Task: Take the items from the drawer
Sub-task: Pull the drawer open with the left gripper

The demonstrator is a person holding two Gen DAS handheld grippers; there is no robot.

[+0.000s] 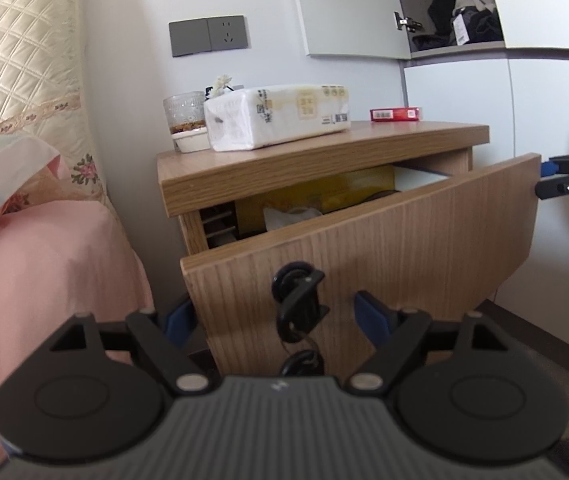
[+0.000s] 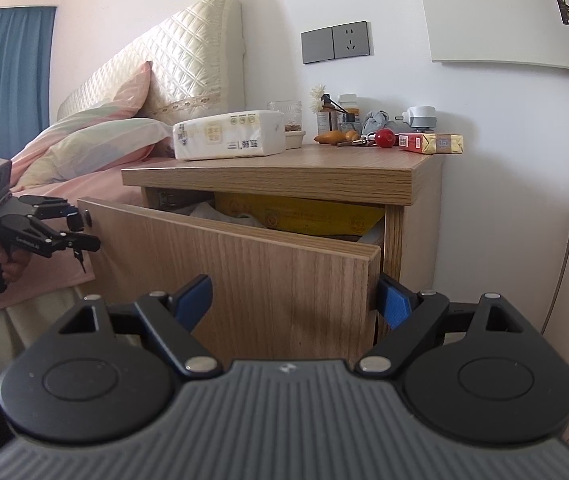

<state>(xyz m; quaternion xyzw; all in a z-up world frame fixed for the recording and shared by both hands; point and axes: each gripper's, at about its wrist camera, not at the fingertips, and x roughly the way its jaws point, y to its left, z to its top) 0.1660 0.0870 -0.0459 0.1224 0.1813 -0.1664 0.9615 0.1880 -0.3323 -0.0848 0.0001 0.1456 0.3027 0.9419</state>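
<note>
Spread right tongs (image 2: 293,300) straddle drawer front's (image 2: 244,256) edge.

Matt wood-grain drawer front (image 1: 384,248), glossy quilted satin headboard (image 2: 180,60), plastic-wrapped tissue pack (image 1: 280,116), ribbed glass cup (image 1: 183,108)

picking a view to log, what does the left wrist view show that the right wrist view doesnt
Only the left wrist view shows the keys hanging on the drawer front and clothes in the open wardrobe. Only the right wrist view shows the blue curtain, a red ball and small bottles on the nightstand. Both show the part-open drawer, the tissue pack, the red box and the wall socket.
</note>
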